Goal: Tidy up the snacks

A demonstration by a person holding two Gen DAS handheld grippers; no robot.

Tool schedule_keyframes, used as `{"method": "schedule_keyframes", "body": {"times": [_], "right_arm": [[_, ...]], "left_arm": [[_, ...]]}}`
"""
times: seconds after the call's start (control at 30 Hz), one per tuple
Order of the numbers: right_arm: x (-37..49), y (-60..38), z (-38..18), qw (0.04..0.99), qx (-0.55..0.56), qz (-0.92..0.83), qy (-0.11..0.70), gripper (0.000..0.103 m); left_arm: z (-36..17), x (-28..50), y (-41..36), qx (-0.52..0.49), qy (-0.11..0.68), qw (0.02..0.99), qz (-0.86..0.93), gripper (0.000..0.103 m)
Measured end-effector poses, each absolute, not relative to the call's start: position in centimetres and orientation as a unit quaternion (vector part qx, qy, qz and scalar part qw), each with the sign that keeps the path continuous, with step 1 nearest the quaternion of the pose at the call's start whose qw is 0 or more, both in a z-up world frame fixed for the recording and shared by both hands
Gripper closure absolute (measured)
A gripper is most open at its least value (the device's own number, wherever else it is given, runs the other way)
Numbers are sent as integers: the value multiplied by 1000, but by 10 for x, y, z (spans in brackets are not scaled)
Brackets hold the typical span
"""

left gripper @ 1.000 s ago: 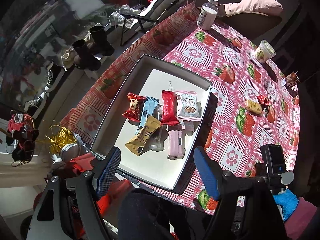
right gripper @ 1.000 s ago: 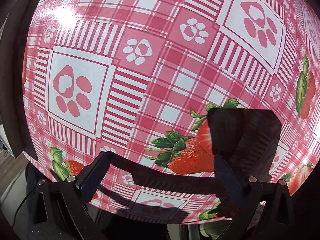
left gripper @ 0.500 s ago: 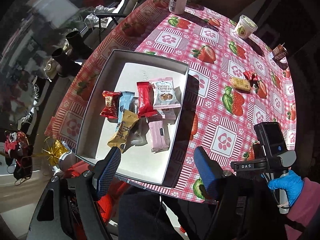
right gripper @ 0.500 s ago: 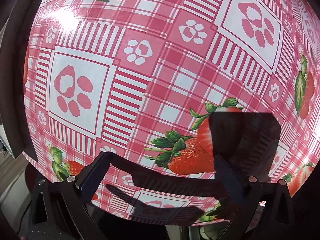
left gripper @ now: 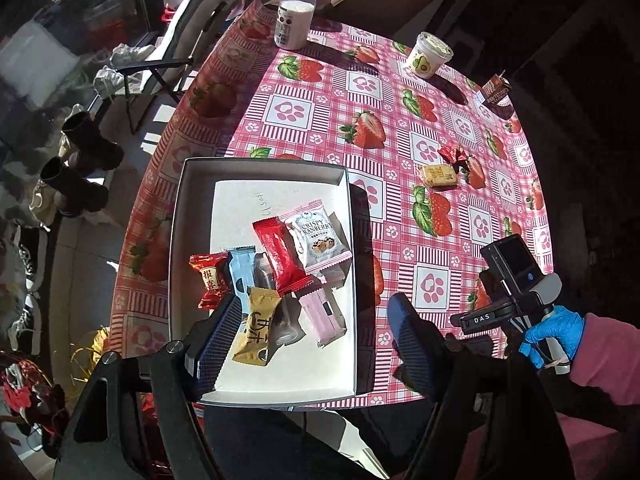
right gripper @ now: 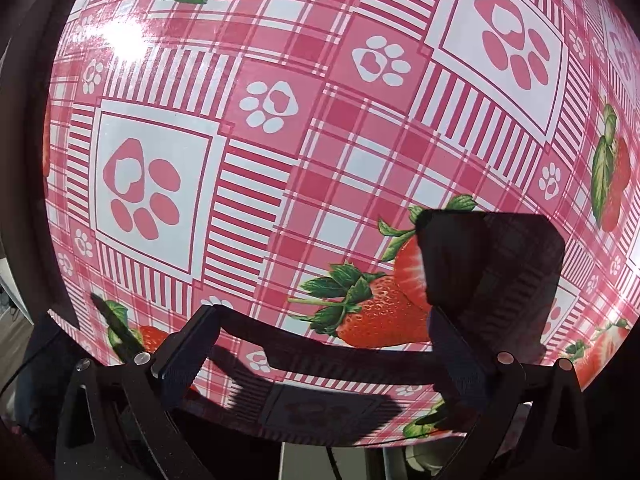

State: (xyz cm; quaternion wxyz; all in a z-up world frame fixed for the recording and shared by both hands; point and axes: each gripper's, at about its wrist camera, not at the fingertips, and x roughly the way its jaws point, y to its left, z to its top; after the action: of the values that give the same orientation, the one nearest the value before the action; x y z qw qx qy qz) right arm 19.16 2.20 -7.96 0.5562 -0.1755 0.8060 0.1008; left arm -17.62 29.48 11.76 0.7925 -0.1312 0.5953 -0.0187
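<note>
In the left wrist view a white tray (left gripper: 264, 168) lies on the strawberry tablecloth and holds several wrapped snacks, among them a red bar (left gripper: 282, 256), a white cranberry pack (left gripper: 318, 240), a yellow pack (left gripper: 256, 326) and a pink bar (left gripper: 324, 316). Two loose snacks lie to the right on the cloth: a yellow biscuit pack (left gripper: 440, 174) and a red candy (left gripper: 452, 154). My left gripper (left gripper: 316, 332) is open and empty above the tray's near end. My right gripper (right gripper: 316, 344) is open and empty, close above bare cloth; it also shows in the left wrist view (left gripper: 516, 284).
A white bottle (left gripper: 294, 20), a yogurt cup (left gripper: 430, 54) and a small brown carton (left gripper: 496, 90) stand at the table's far edge. A folding chair (left gripper: 168, 64) and boots (left gripper: 80, 168) are on the floor to the left.
My left gripper has swung so the tray sits more squarely under it and its fingers now overlap the snacks. The right gripper has barely moved.
</note>
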Motion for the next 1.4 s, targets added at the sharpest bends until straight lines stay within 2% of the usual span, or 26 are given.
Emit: {"method": "schedule_keyframes", "body": {"times": [0.1,0.2,0.37,0.6,0.83,1.0,1.13,1.4], "right_arm": [[190,9,-78,563,-119,53,816,0],[171,-9,-62,590,-58,-68,803,0],[117,-3,-27,605,43,-192,772,0],[83,42,-4,626,100,-179,752,0],[92,57,-35,615,156,-184,751,0],[82,81,-25,622,169,-212,734,0],[56,107,-19,621,185,-258,717,0],[22,150,-20,607,227,-253,718,0]], "left_arm": [[113,-170,314,-82,605,789,-65,24],[110,-175,336,-44,607,784,-126,24],[101,-183,361,-38,622,752,-214,24],[114,-189,375,4,617,752,-231,24],[125,-205,426,-23,631,751,-193,24],[123,-198,484,-49,616,758,-207,24],[109,-188,527,-62,636,738,-216,24],[110,-176,577,-34,647,743,-169,24]]}}
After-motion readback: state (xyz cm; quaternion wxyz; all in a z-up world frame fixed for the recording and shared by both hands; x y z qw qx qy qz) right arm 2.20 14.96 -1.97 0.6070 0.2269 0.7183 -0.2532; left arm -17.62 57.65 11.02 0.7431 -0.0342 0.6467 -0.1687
